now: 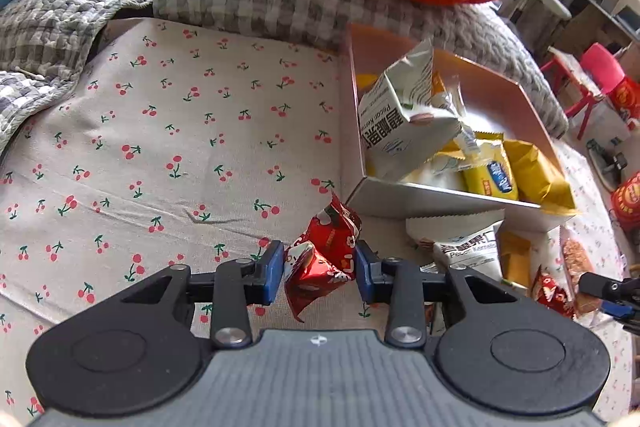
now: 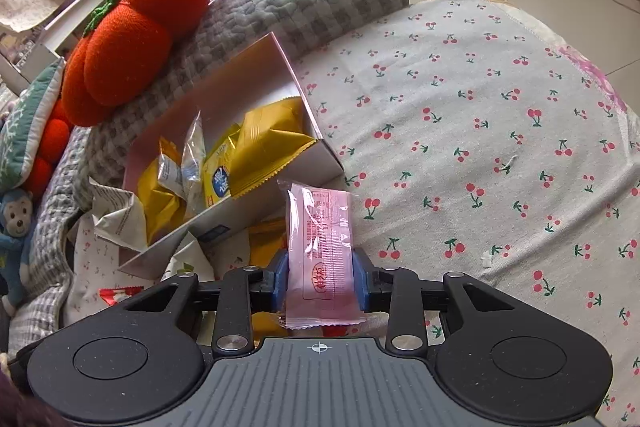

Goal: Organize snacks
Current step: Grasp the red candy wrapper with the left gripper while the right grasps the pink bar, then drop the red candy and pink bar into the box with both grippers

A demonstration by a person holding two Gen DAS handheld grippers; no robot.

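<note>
Both hand-held grippers pinch snacks, left [image 1: 320, 269] red packet [image 1: 322, 255], right [image 2: 320, 281] pink packet [image 2: 322, 251], beside the box [image 1: 432, 201].

The right gripper [image 2: 319, 277] squeezes a pink plastic snack packet [image 2: 320, 251]. An open white cardboard box [image 2: 316, 155] of yellow snack bags [image 2: 268, 143] sits just behind it.

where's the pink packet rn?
The pink packet is clamped upright in the right gripper, bottom centre of the right wrist view, held above the cherry-print cloth just right of the open snack box.
</note>
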